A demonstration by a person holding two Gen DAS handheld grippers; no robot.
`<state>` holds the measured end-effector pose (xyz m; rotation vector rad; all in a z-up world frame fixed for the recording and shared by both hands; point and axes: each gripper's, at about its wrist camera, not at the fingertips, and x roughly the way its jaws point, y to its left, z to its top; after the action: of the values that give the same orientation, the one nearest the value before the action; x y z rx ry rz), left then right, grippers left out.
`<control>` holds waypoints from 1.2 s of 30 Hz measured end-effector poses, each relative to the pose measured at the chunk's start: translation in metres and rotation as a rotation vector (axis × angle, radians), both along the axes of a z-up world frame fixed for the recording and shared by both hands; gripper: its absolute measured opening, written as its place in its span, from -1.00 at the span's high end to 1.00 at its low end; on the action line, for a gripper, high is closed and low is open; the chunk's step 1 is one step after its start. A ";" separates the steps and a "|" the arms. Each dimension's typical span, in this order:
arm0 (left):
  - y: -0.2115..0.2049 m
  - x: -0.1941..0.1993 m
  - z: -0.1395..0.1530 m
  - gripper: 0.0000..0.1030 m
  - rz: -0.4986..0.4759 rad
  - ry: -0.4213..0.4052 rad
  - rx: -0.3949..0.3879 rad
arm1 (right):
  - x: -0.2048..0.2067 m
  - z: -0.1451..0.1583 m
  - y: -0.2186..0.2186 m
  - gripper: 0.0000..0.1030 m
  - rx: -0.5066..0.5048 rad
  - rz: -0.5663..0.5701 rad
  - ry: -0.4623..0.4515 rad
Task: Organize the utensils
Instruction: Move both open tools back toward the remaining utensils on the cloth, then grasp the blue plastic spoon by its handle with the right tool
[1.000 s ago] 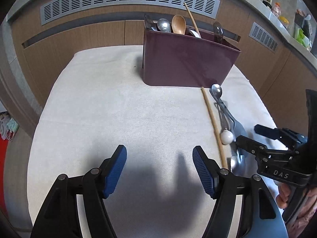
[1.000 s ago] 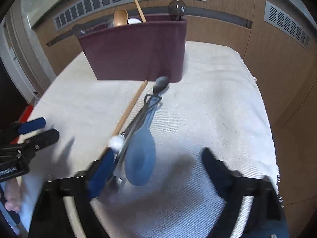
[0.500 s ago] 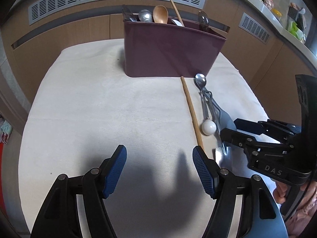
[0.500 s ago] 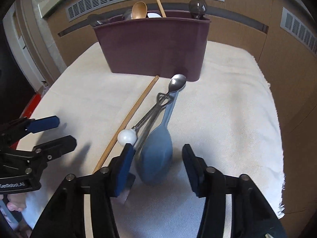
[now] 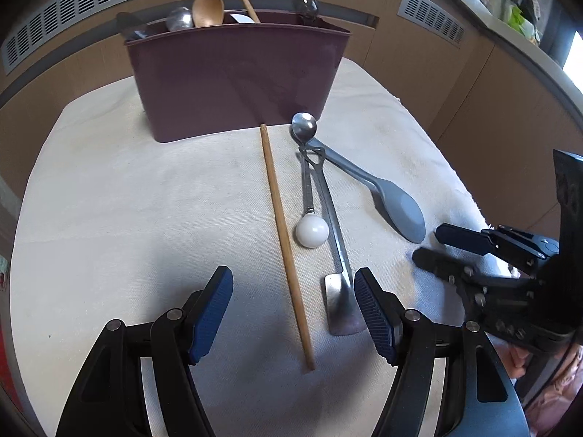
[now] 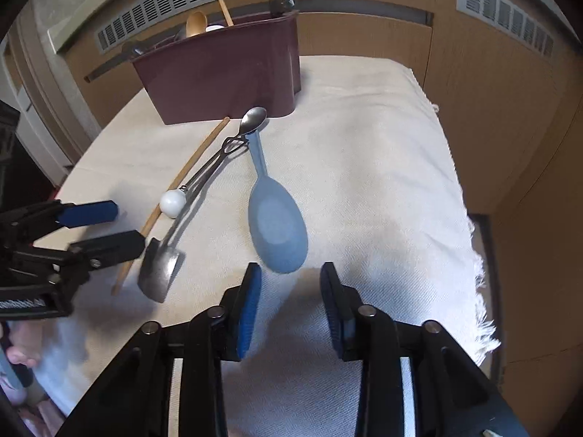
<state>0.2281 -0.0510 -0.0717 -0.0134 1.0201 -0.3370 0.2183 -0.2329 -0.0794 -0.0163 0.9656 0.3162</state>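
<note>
Home kitchen: utensil caddy (image 5: 237,80), wood cabinets (image 6: 492,83), cluttered counter (image 5: 510,11).

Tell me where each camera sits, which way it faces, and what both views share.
Left wrist: on the left gripper, tilted down over the white cloth toward the maroon caddy; its open jaws straddle the wooden chopstick; the right gripper enters from the right.
Right wrist: on the right gripper, tilted down just behind the blue rice paddle; jaws opening, nothing between them; the left gripper shows at left.
Shared: caddy, chopstick, paddle, metal spatula, white-knobbed spoon.
</note>
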 end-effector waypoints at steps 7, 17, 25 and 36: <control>0.004 0.006 0.014 -0.35 0.018 -0.073 0.080 | -0.003 -0.003 0.007 -0.74 0.124 0.048 0.032; 0.032 0.015 0.027 -0.35 0.084 -0.116 0.078 | -0.007 -0.005 0.006 -1.00 0.217 -0.032 0.032; 0.039 0.012 0.026 -0.35 0.105 -0.113 0.070 | -0.001 0.007 0.025 -0.99 -0.026 0.027 -0.083; 0.053 0.009 0.019 -0.35 0.141 -0.087 0.054 | 0.073 0.007 0.040 -0.29 -0.110 0.078 -0.090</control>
<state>0.2372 0.0022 -0.0531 -0.0219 0.9363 -0.1803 0.2910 -0.1926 -0.0726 -0.1674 0.8939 0.3309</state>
